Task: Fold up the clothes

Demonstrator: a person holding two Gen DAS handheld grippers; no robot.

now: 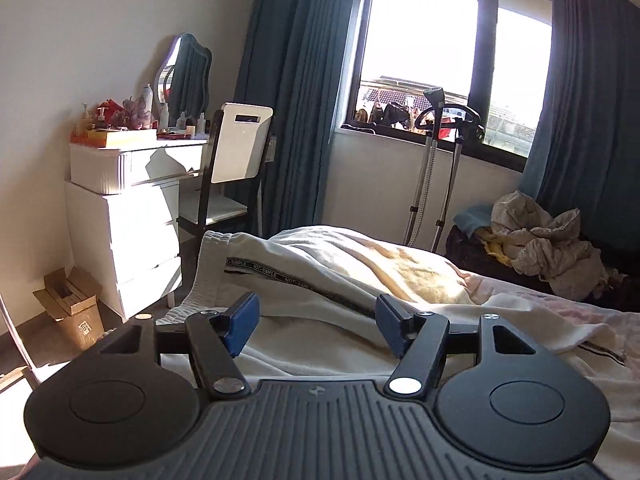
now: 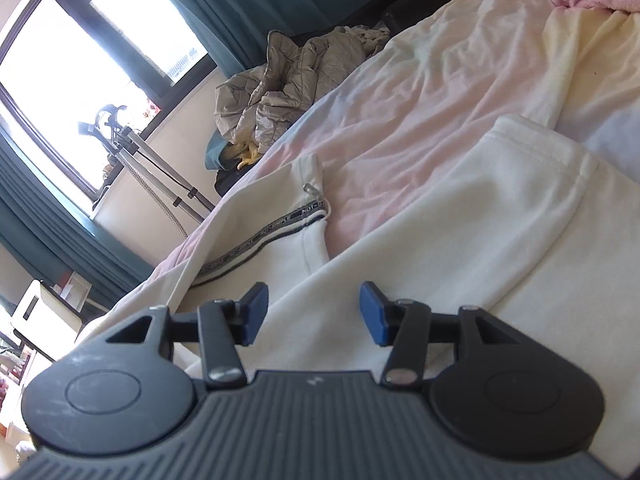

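Cream track pants (image 1: pixel 320 276) spread on the bed (image 2: pixel 420 92); left hand-held gripper (image 1: pixel 316 326) and right hand-held gripper (image 2: pixel 314 312) both gape wide, holding nothing.
Judgement: pinch waistband (image 1: pixel 212 264) and leg cuff (image 2: pixel 532 140) by the edges, lift evenly, align the striped side seams (image 2: pixel 256 242) before creasing.

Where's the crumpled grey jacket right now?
The grey jacket lies heaped beyond the bed's far edge, right in the left wrist view, below the window beside the blue curtain.
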